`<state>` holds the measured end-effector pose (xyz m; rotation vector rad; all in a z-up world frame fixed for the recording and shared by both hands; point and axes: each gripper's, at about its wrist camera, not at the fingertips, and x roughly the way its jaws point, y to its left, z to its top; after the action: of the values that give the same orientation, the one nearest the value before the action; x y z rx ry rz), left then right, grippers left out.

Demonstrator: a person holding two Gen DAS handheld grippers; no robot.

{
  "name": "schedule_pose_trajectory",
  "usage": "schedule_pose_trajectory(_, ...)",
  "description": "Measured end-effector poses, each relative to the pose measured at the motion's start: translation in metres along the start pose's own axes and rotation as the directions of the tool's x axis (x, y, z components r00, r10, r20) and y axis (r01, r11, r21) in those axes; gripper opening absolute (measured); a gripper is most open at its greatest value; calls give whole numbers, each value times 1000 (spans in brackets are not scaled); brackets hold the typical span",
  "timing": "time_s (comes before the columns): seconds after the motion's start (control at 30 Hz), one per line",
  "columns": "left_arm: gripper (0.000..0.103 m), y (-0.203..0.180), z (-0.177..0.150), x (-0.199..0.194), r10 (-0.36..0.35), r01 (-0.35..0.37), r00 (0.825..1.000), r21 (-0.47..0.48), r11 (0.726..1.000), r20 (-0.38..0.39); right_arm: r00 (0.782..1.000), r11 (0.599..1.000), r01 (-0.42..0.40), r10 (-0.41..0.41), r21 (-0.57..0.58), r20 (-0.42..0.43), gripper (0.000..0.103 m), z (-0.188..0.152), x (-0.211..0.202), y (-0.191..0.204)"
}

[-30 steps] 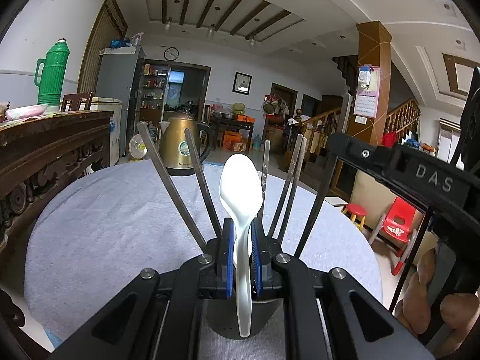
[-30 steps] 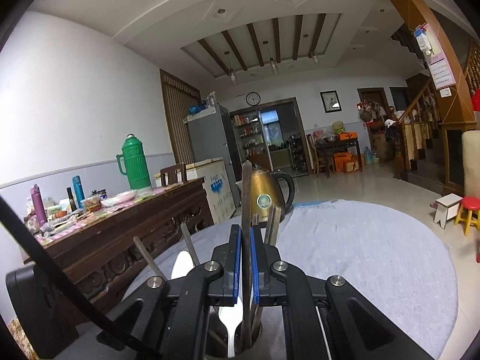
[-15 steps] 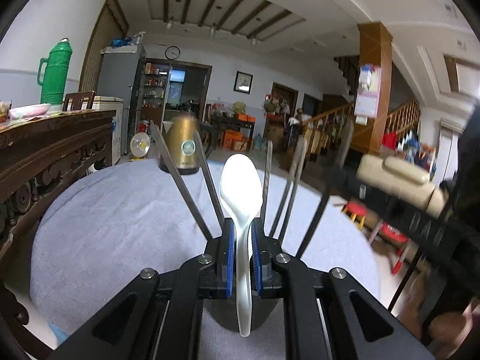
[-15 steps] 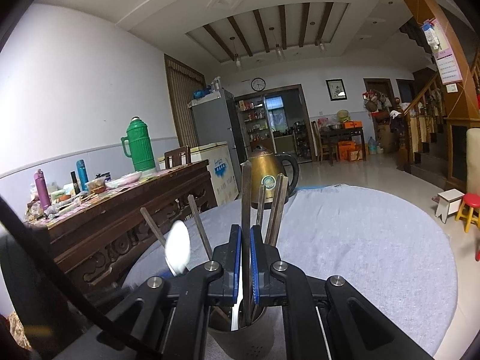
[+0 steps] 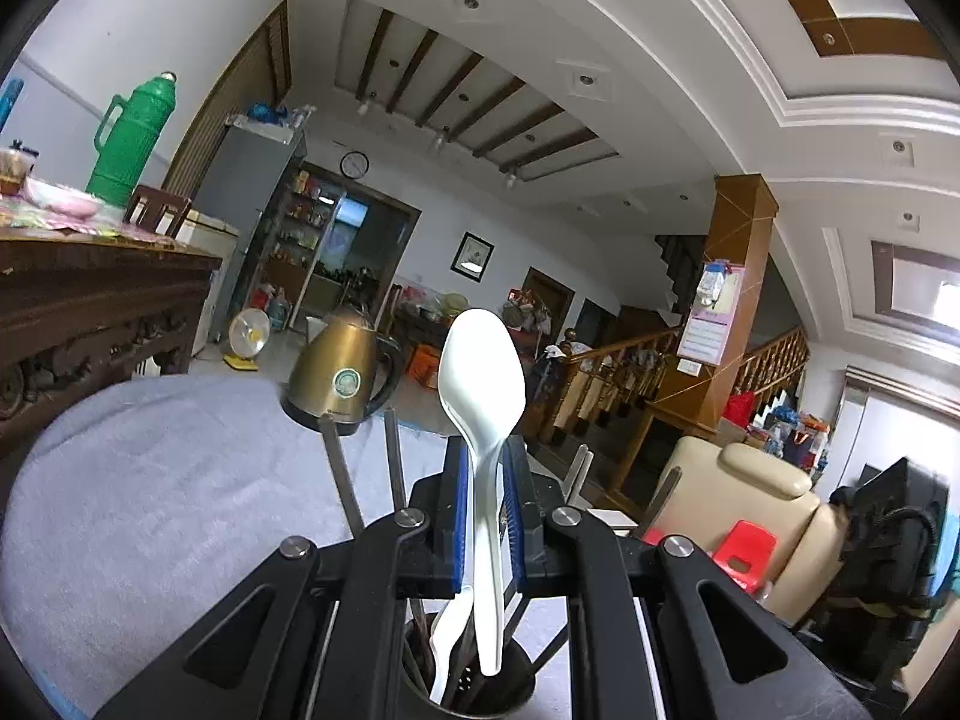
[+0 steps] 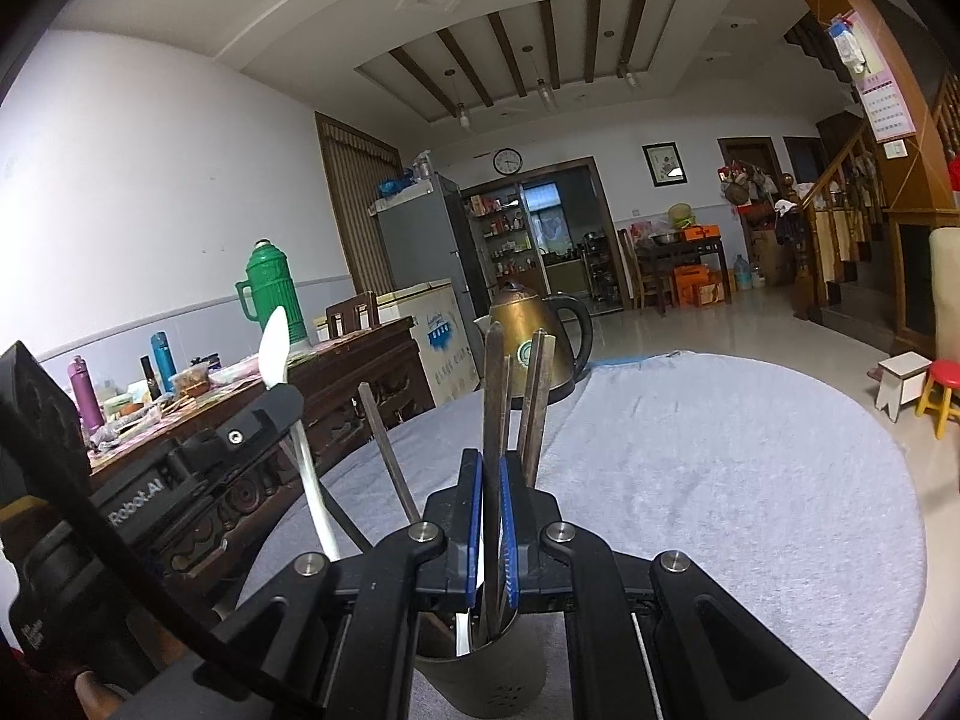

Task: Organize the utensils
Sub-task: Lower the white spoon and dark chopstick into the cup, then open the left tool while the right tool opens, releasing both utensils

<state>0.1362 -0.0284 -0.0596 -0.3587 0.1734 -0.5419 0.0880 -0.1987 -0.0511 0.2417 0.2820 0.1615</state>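
Holder (image 5: 462,697) base cut off below

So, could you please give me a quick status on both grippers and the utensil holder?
Left gripper shut on white spoon, handle tip at holder rim. Right gripper shut on metal utensil standing in holder. Other utensils crowd the holder.

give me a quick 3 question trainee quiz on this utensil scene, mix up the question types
1. True or false: the left gripper is shut on the white spoon.
2. What does the right gripper hold? A) a metal utensil handle B) the kettle C) nothing
3. Fill in: the holder stands on a grey ____.

Key: 1 true. 2 A, the metal utensil handle. 3 cloth. The gold kettle stands behind, untouched.
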Motion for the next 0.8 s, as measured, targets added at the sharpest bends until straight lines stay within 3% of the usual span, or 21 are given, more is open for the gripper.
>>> schedule_pose_trajectory(0.33,12,-7,-34,15,88,-83,996,105,991,-36,1000,999,-13,13,37,-11,7,1,1,-12)
schedule_pose_trajectory(0.8,13,-1,-55,14,101,-77,986,177,981,-131,999,1000,-25,25,8,-26,7,5,0,-6)
